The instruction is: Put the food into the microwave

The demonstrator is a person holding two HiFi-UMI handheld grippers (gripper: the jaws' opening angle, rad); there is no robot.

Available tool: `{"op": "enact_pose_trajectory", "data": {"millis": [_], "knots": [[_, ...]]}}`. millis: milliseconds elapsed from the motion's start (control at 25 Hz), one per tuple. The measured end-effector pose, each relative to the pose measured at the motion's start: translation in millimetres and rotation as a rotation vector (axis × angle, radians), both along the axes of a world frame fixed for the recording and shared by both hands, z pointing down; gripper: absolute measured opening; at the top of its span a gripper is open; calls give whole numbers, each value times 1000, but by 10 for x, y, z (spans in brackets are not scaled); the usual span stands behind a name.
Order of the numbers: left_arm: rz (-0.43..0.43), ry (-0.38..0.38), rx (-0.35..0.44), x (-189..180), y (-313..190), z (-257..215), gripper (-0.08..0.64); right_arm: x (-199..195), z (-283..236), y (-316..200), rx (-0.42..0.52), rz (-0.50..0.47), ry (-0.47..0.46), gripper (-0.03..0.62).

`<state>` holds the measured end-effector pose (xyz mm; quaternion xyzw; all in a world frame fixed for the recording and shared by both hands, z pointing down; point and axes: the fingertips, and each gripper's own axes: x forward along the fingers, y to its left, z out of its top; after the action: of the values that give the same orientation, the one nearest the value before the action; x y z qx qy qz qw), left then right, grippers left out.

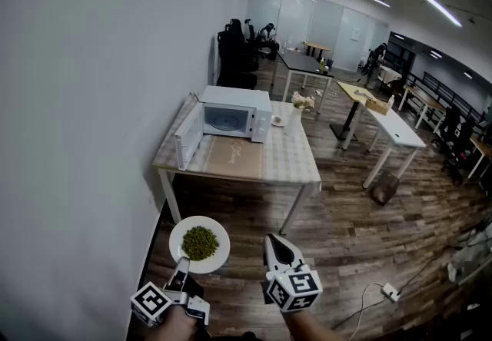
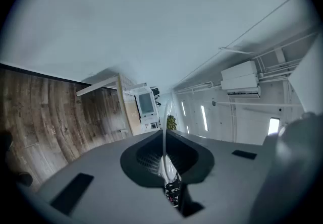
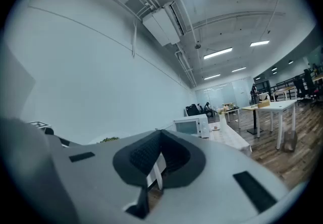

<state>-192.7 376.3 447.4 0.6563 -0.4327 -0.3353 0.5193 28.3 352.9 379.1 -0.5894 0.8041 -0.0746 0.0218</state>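
A white plate point(image 1: 217, 249) with a heap of green food point(image 1: 199, 243) hangs over the wooden floor, well short of the table. My left gripper point(image 1: 183, 261) is shut on its near rim; in the left gripper view the plate point(image 2: 164, 117) shows edge-on between the jaws, with the food point(image 2: 171, 122) beyond. The white microwave point(image 1: 234, 111) stands on the table point(image 1: 296, 167) against the wall, its door point(image 1: 188, 136) swung open to the left. My right gripper point(image 1: 277, 246) is shut with nothing in it, level with the plate and to its right. The right gripper view shows the microwave point(image 3: 192, 126) far ahead.
A saucer with a cup point(image 1: 277, 120) and a vase of flowers point(image 1: 300, 104) stand right of the microwave. The white wall point(image 1: 92, 101) runs along the left. White desks point(image 1: 396, 128) and black chairs point(image 1: 234, 51) fill the room behind. A cable and power strip point(image 1: 388, 289) lie on the floor at right.
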Motion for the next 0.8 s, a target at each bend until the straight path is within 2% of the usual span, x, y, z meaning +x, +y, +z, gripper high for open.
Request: {"op": "enact_pose_trajectory", "data": {"millis": [320,800], "knots": [[11,10,17,12,42,-82,17,-24,-29,38,2,4,-4,8],[20,26,-2,-91,-19,-23,17,-41,-92,-14,26,41,-2,8]]}}
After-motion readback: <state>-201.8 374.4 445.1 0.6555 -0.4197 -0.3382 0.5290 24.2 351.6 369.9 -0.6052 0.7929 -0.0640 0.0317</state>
